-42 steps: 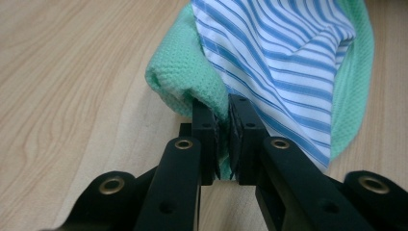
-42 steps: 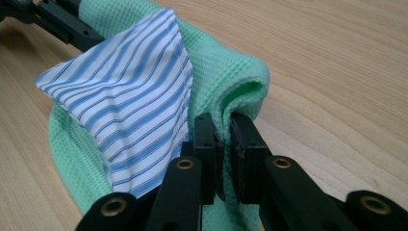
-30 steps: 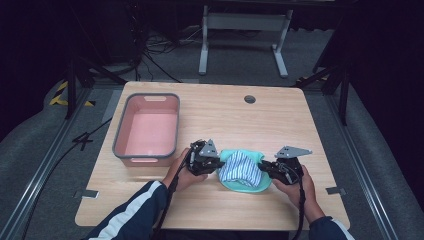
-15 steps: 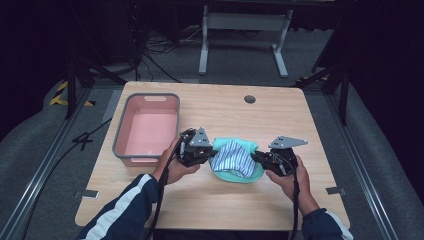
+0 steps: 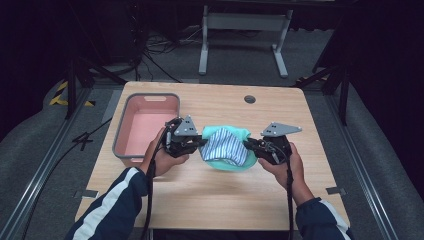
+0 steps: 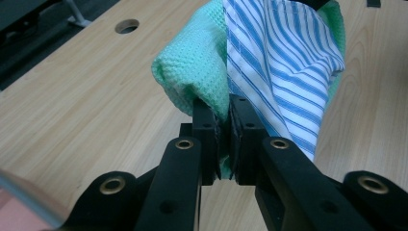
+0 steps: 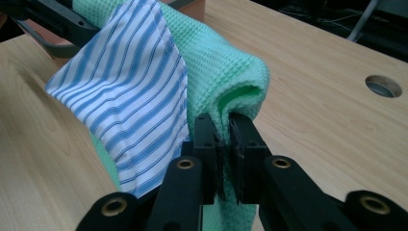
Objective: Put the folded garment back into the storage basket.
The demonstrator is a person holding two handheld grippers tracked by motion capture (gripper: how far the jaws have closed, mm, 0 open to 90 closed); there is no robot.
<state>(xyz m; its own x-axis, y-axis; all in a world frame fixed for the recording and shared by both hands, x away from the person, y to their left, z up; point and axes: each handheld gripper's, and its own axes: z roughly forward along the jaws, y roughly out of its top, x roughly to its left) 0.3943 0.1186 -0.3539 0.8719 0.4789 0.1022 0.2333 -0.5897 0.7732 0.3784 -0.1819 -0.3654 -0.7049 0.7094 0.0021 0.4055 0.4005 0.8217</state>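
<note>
Above the middle of the wooden counter [image 5: 210,195], a green cloth [image 5: 227,136] and a striped cloth [image 5: 224,146] hang together between the two tongs. The left tongs [image 6: 220,132] are clamped tight on the green cloth's edge, the striped cloth draping just beside them. The right tongs [image 7: 225,144] are likewise pinched closed on a fold of the green cloth. A pink tub [image 5: 123,134] sits on the counter at the left, near the left hand [image 5: 162,156]
</note>
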